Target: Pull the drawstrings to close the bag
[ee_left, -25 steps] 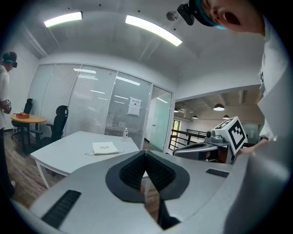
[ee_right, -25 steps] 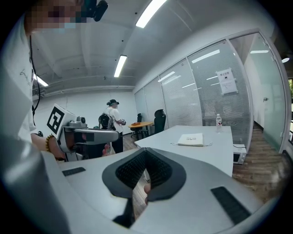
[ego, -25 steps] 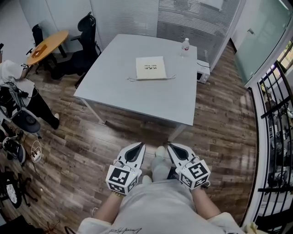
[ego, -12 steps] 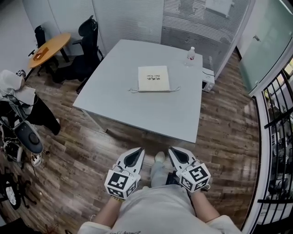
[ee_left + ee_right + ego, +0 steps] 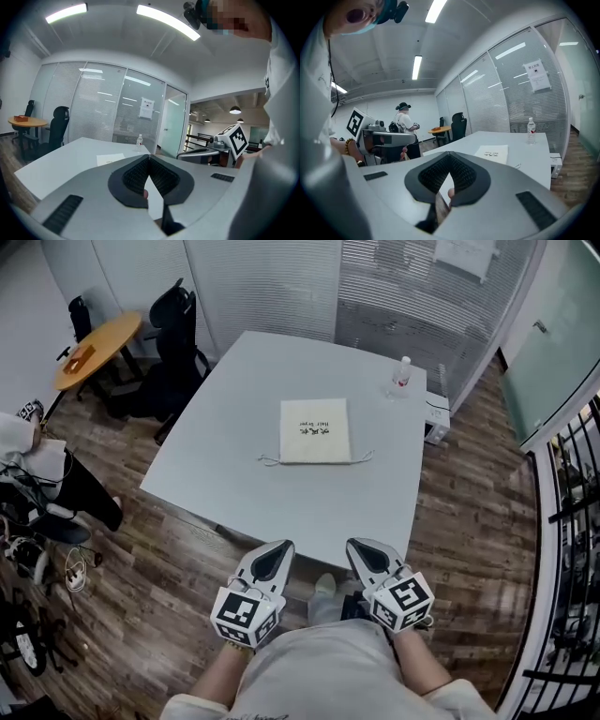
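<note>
Both jaws closed, empty: left gripper (image 5: 278,554), right gripper (image 5: 364,552) | step: approach to bag (image 5: 316,431) | next: open, reach drawstrings (image 5: 270,461)

bag (image 5: 315,431) looks like matt cream cloth, table (image 5: 225,446) smooth and matt, floor (image 5: 159,568) glossy wood planks, bottle (image 5: 402,374) clear plastic

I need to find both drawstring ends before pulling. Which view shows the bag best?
The head view: the bag lies flat on the table, seen whole from above, a cord loop at each near corner. Both gripper views show it only as a foreshortened sliver.
</note>
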Motion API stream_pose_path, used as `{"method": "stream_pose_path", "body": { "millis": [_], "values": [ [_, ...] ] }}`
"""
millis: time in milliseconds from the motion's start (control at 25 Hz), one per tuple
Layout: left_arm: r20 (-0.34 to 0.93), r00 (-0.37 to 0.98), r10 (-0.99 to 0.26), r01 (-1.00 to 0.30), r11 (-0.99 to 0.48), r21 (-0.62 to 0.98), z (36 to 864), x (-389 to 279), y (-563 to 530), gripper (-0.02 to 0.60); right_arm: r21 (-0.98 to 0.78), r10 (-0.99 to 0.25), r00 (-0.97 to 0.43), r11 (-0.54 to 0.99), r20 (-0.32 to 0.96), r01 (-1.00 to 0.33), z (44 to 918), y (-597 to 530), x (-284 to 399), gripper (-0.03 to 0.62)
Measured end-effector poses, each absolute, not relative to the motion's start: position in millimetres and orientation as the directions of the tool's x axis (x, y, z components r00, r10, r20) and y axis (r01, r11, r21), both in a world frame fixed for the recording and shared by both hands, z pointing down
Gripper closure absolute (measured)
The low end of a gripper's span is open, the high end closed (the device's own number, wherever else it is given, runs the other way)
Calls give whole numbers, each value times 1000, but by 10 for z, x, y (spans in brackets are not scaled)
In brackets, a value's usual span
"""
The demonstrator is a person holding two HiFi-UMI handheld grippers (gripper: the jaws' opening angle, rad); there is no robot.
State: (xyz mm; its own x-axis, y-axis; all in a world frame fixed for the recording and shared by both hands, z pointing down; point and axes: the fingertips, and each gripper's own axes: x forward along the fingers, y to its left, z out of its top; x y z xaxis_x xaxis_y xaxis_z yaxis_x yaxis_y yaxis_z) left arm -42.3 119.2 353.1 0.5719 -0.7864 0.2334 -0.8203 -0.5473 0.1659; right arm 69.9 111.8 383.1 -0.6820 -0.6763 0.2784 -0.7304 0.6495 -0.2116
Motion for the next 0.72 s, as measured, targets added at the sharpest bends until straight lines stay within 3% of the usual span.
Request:
{"method": "stream_pose_path", "body": {
  "millis": [720],
  "values": [
    [220,560,-799,-828,-531,181,3523,-315,114,571,-206,-639,-709,683,297,-701,3840,-13,800,572]
  ]
}}
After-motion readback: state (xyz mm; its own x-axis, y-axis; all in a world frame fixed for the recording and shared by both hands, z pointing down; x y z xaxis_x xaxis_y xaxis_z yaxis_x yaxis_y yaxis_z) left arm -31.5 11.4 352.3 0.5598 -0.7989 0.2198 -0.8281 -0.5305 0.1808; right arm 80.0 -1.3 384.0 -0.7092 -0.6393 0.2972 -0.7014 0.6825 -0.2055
